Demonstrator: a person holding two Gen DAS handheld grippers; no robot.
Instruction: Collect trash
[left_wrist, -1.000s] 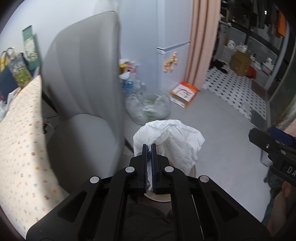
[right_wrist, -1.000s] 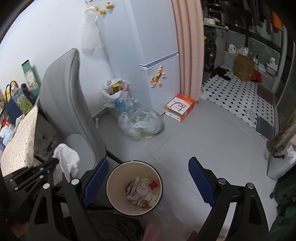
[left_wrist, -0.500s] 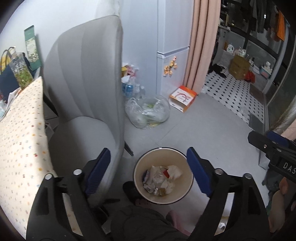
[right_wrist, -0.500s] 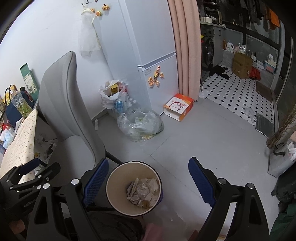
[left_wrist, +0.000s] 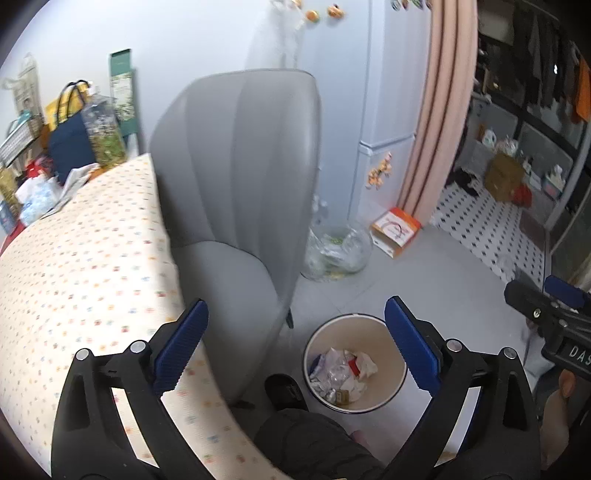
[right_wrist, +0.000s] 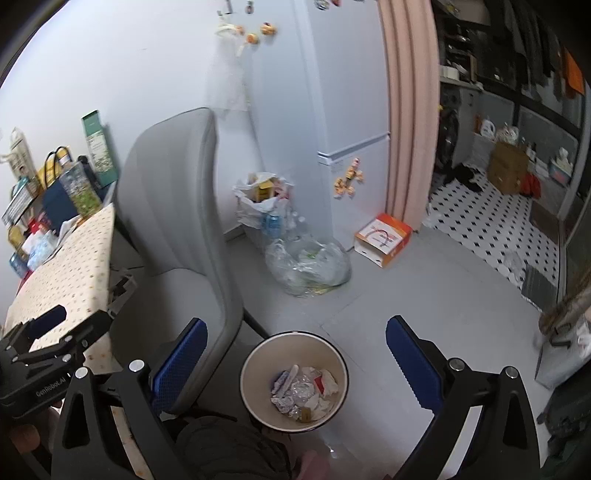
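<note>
A round cream trash bin (left_wrist: 354, 328) stands on the grey floor beside the chair, with crumpled white paper, foil and wrappers (left_wrist: 343, 373) lying in its bottom. My left gripper (left_wrist: 295, 304) hangs above it and a little to the left; its jaws are opening wide and nothing is between the blue pads. In the right wrist view the same bin (right_wrist: 291, 350) and its trash (right_wrist: 304, 387) sit below my right gripper (right_wrist: 296, 323), whose jaws are also opening with nothing between them.
A grey padded chair (left_wrist: 236, 184) stands left of the bin, next to a table with a dotted cloth (left_wrist: 92, 277) and bags at its far end. A clear bag of bottles (right_wrist: 306, 266), a white bag (right_wrist: 258, 206), an orange box (right_wrist: 382, 240) and a fridge (right_wrist: 351, 110) lie beyond. A person's dark-clad knee (left_wrist: 314, 443) is below.
The left gripper was shut on a white crumpled wad over the bin; it opened, and the wad is gone from its jaws. Both grippers have risen, and the left view has swung toward the table.
</note>
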